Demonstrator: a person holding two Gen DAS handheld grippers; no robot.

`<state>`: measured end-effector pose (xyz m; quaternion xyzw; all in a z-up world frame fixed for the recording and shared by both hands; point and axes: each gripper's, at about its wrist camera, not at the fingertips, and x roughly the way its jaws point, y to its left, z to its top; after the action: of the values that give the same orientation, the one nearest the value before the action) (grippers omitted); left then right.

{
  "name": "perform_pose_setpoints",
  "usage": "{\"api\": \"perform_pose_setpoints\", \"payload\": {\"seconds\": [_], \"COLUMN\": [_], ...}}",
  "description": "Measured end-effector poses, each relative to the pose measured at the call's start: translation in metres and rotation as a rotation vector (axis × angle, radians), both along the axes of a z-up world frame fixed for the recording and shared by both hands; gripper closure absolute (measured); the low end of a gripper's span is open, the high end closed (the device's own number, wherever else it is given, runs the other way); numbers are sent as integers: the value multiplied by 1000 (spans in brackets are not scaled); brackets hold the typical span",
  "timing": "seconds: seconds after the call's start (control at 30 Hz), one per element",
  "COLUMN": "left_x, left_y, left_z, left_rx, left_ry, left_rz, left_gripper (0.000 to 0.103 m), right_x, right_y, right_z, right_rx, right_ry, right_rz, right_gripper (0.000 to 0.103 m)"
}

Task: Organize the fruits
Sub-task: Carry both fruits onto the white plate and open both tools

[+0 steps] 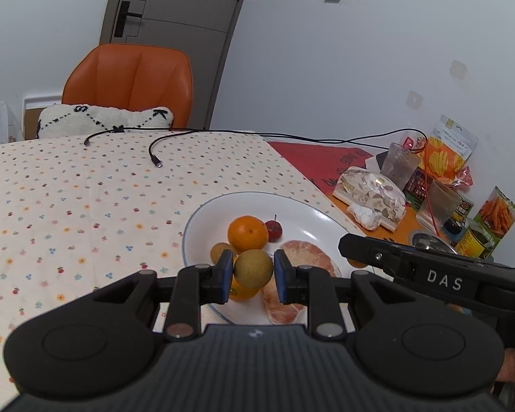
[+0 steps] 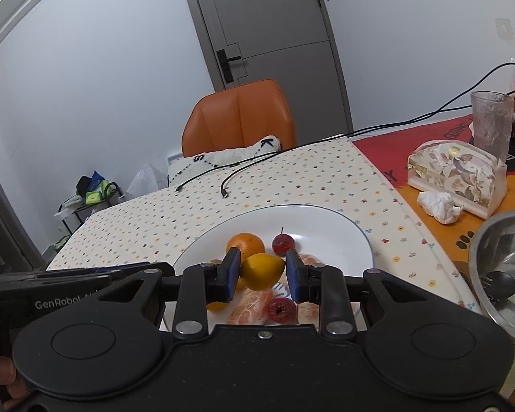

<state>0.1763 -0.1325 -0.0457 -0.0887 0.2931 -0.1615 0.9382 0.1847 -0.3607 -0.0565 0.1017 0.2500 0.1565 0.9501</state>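
Note:
A white plate (image 1: pixel 202 213) on the dotted tablecloth holds an orange (image 1: pixel 248 233), a small red fruit (image 1: pixel 274 230), a brown round fruit (image 1: pixel 221 251) and peeled pink citrus segments (image 1: pixel 305 257). My left gripper (image 1: pixel 253 274) is shut on another brown round fruit (image 1: pixel 253 266), held just above the plate's near side. In the right wrist view my right gripper (image 2: pixel 262 276) is shut on a yellow lemon (image 2: pixel 262 269) over the same plate (image 2: pixel 343 226), above the citrus segments (image 2: pixel 254 304) and a second red fruit (image 2: pixel 282 310). The two grippers are side by side.
Right of the plate stand a floral tissue holder (image 2: pixel 456 175), a crumpled tissue (image 2: pixel 437 206), a glass tumbler (image 2: pixel 491 123) and a steel bowl (image 2: pixel 491 240) with a black utensil inside. Snack packets (image 1: pixel 446 158) and cans sit beyond. Two cables (image 1: pixel 154 158) lie at the far edge, by an orange chair (image 1: pixel 130 82).

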Motion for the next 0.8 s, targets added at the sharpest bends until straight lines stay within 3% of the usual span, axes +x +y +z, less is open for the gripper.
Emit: {"api": "perform_pose_setpoints", "payload": {"seconds": [0.43, 0.5, 0.6, 0.73, 0.8], "left_x": [4, 4, 3, 0, -2], "left_y": [31, 35, 41, 47, 51], "left_z": [4, 3, 5, 6, 8], "left_rx": [3, 3, 2, 14, 18], "left_ry": [11, 16, 14, 9, 4], "left_rz": [87, 102, 115, 143, 159], "left_gripper": [75, 73, 65, 45, 39], "right_x": [17, 18, 17, 15, 13], "right_y": [8, 10, 14, 15, 14], "right_z": [6, 6, 5, 3, 1], "right_rx": [-15, -15, -23, -10, 0], "right_ry": [-13, -21, -21, -3, 4], "right_rz": [6, 13, 12, 9, 6], "right_gripper": [76, 69, 60, 60, 60]}}
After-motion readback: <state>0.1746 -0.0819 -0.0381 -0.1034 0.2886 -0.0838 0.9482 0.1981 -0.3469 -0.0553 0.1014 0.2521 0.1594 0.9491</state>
